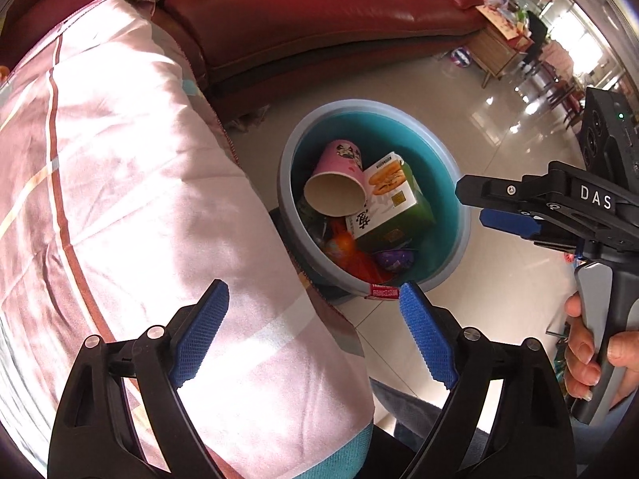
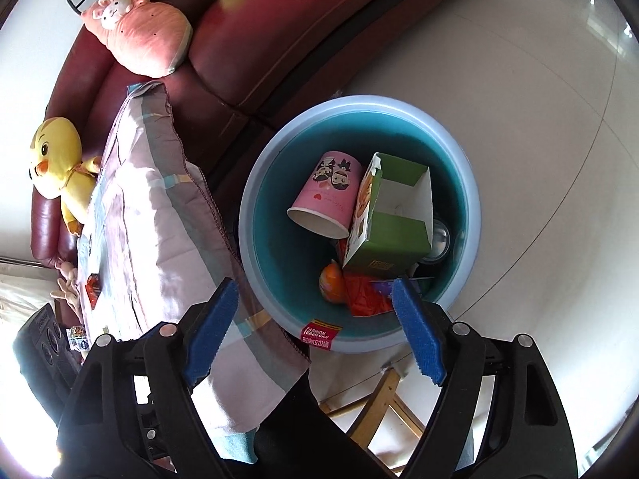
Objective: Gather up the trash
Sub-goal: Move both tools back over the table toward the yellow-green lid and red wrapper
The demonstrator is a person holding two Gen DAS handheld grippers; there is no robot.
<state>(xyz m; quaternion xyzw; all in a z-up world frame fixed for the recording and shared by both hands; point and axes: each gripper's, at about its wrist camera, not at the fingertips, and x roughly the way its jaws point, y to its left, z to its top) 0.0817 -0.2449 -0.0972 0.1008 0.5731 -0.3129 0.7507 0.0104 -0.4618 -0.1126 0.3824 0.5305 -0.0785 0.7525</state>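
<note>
- Fingers point(image 1: 427, 343) of both grippers spread wide, nothing between them; left gripper point(image 1: 313, 335), right gripper point(image 2: 315, 327).
- Trash bin point(image 2: 255, 183) just ahead and below, cup point(image 2: 325, 199) and box point(image 2: 393, 231) inside; right nearer.

Pale tiled floor point(image 2: 499, 80) carries a teal trash bin point(image 2: 473, 183) beside a red sofa point(image 2: 255, 60).

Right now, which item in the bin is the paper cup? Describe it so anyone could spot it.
Find the round teal bin on the floor by the red sofa. Inside, against the green carton, lies the paper cup: the only pink item, cartoon-printed, on its side.
</note>
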